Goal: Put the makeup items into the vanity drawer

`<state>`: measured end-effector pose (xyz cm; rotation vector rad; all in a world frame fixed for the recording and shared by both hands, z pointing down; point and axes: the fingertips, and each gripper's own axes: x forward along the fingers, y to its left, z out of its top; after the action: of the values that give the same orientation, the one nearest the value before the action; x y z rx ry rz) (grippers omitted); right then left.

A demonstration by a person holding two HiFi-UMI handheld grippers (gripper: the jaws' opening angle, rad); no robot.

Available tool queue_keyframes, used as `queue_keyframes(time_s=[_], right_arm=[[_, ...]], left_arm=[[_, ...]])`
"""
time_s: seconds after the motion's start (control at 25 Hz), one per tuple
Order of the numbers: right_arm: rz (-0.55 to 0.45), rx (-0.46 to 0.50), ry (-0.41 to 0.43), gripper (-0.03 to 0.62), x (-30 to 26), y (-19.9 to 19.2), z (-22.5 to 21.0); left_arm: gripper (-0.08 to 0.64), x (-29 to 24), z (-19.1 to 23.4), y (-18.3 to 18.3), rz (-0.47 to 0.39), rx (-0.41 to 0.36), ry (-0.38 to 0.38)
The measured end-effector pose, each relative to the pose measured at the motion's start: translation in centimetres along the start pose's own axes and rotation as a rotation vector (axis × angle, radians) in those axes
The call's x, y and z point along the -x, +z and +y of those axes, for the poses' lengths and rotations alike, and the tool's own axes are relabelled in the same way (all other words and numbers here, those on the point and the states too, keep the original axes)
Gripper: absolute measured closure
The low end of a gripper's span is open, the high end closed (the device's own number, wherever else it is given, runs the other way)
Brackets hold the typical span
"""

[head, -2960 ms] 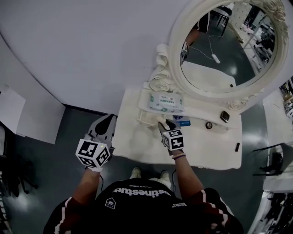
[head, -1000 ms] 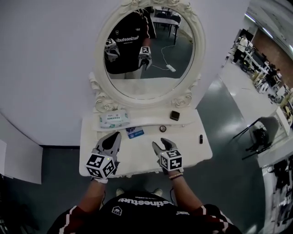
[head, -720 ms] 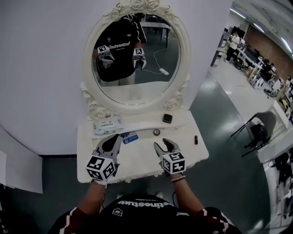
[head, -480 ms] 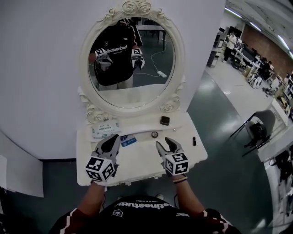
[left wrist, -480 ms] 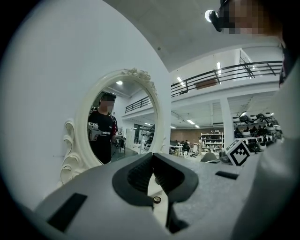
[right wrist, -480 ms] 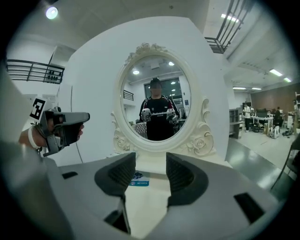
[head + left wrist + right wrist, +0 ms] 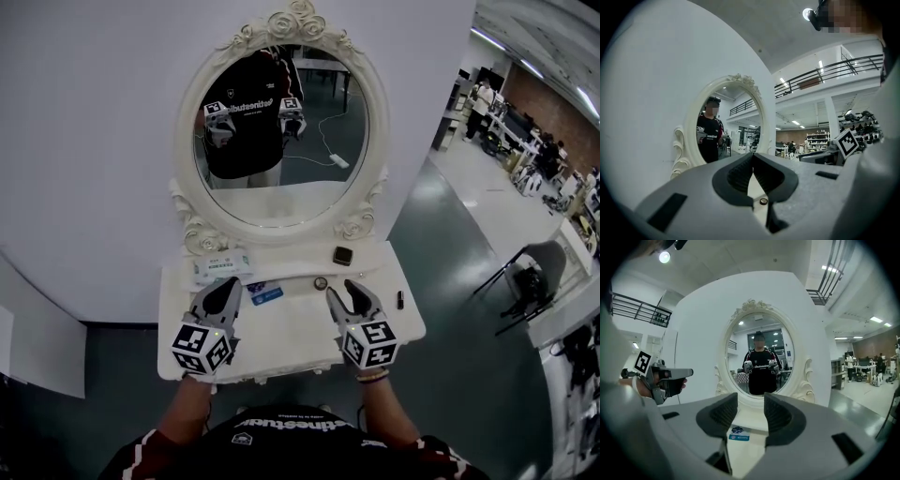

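**A:** What is the furniture like?

**B:** A white vanity table with a smooth top and rounded corners. Behind it stands an oval mirror in a carved white frame crowned with roses.

**A:** And the makeup items?

**B:** All of them lie on the tabletop, and none is held. A soft wipes pack sits back left at the mirror's foot, with a flat blue packet just in front of it. A small round container is near the middle, and a dark square compact is behind that. A slim dark tube lies near the right edge, apart from the rest. I can't make out the drawer from above.

**A:** The left gripper?

**B:** The left gripper hangs over the left of the tabletop, beside the blue packet. Its ribbed dark pads meet at the tips and clamp nothing.

**A:** And the right one?

**B:** The right gripper hovers right of centre, near the small round container. Its jaws stand apart and are closing, with nothing between them. The blue packet shows on the table beyond the gap.
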<state>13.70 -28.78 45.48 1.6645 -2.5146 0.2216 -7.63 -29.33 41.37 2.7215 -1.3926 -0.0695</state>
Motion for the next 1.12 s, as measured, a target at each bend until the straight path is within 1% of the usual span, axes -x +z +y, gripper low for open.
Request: queue_keyframes(time_s=[0.12, 0.56, 0.64, 0.88, 1.0, 1.12], right_arm=[[-0.017, 0.004, 0.008, 0.446, -0.2, 0.5, 0.4], [-0.078, -0.004, -0.004, 0.579, 0.0, 2.4, 0.4], [-0.089, -0.005, -0.006, 0.589, 0.1, 2.7, 0.4], [-0.099, 0.018, 0.001, 0.589, 0.1, 2.9, 0.7], [-0.104, 0.035, -0.011, 0.589, 0.0, 3.1, 0.7], [-0.106, 0.032, -0.014, 0.591, 0.0, 3.1, 0.6]], left_arm=[[0.554, 0.4, 0.5, 0.0, -0.004, 0.002, 0.016], [0.554, 1.0, 1.3, 0.1, -0.013, 0.001, 0.05], [0.554, 1.0, 1.3, 0.2, -0.016, -0.003, 0.053], [0.554, 1.0, 1.2, 0.4, -0.022, -0.031, 0.057], [0.554, 1.0, 1.1, 0.5, -0.022, -0.044, 0.061], [0.554, 1.0, 1.2, 0.4, -0.021, -0.05, 0.067]])
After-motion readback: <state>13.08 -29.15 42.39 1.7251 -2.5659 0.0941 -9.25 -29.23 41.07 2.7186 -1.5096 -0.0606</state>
